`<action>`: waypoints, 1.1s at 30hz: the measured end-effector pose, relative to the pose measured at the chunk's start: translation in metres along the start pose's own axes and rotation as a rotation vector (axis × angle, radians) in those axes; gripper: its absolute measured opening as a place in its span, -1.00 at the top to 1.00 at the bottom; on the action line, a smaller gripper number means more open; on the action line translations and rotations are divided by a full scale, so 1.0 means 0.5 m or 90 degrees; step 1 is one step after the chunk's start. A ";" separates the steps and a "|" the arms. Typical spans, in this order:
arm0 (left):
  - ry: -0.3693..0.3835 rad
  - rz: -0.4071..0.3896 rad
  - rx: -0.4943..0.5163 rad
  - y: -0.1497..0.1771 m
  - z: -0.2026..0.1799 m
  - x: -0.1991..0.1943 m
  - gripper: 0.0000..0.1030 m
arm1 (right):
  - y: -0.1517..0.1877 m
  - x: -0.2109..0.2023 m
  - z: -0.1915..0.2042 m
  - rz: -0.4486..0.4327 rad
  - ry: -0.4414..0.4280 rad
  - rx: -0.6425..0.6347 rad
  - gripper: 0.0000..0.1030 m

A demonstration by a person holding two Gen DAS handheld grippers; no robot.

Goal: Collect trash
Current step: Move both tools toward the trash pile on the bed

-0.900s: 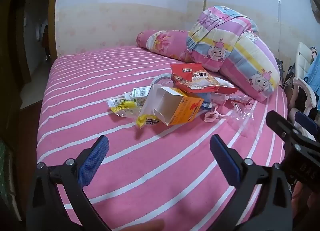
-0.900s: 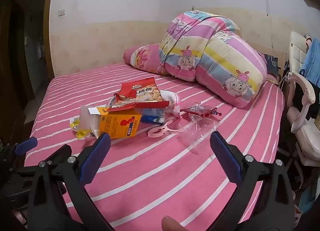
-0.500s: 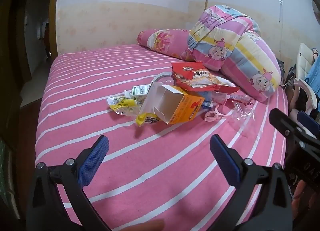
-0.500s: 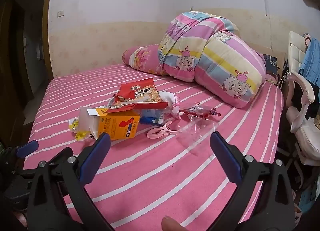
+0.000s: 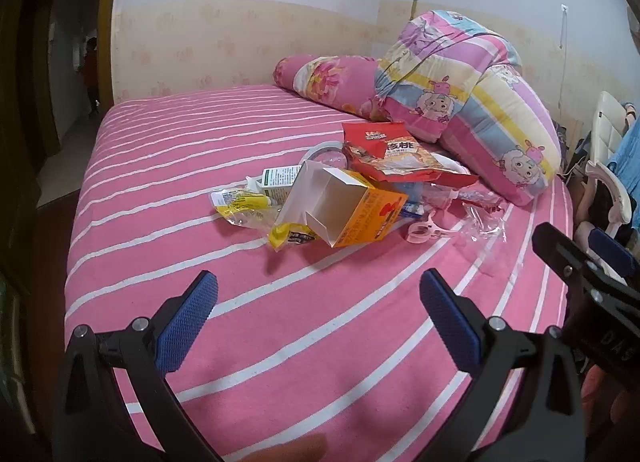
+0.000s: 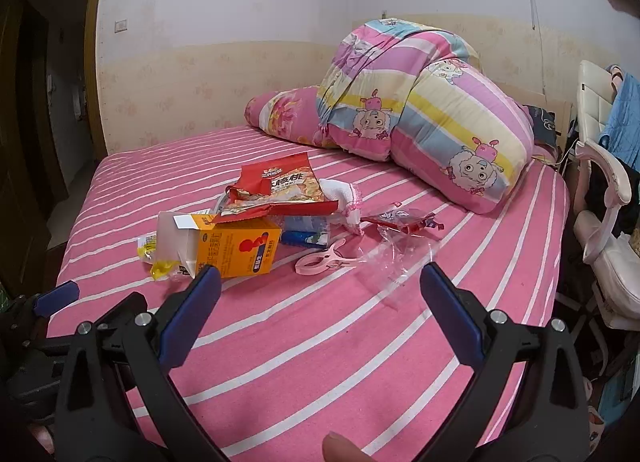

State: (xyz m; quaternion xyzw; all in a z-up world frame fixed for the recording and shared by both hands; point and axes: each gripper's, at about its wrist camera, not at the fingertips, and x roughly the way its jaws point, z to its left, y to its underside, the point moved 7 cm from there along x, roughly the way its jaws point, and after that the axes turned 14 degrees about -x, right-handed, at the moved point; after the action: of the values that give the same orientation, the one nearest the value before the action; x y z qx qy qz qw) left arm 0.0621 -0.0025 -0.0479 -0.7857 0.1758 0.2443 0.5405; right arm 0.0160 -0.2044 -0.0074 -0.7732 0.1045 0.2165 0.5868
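Both claws gape empty: from the left view your left gripper [image 5: 318, 312] hangs short of the orange box [image 5: 352, 209], which may crumple; from the right view your right gripper [image 6: 320, 312] risks snagging the clothes peg [image 6: 326, 260] with the clear wrapper [image 6: 394, 258].

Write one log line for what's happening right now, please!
stage: approach | left tool: open, empty | right tool: open, empty | trash: orange cardboard box, red snack bag untouched on pink striped bed
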 end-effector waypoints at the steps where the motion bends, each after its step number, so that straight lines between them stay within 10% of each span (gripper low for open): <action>1: 0.000 0.000 0.000 0.000 0.000 0.000 -0.90 | 0.000 0.000 0.002 0.000 0.001 -0.001 -0.90; 33: 0.026 0.016 -0.003 0.000 -0.001 0.005 -0.90 | -0.008 0.007 0.017 0.003 -0.001 0.004 -0.90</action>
State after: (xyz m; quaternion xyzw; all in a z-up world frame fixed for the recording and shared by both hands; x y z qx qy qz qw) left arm 0.0643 -0.0030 -0.0490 -0.7893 0.1960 0.2353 0.5321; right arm 0.0188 -0.1948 -0.0076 -0.7710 0.1062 0.2180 0.5889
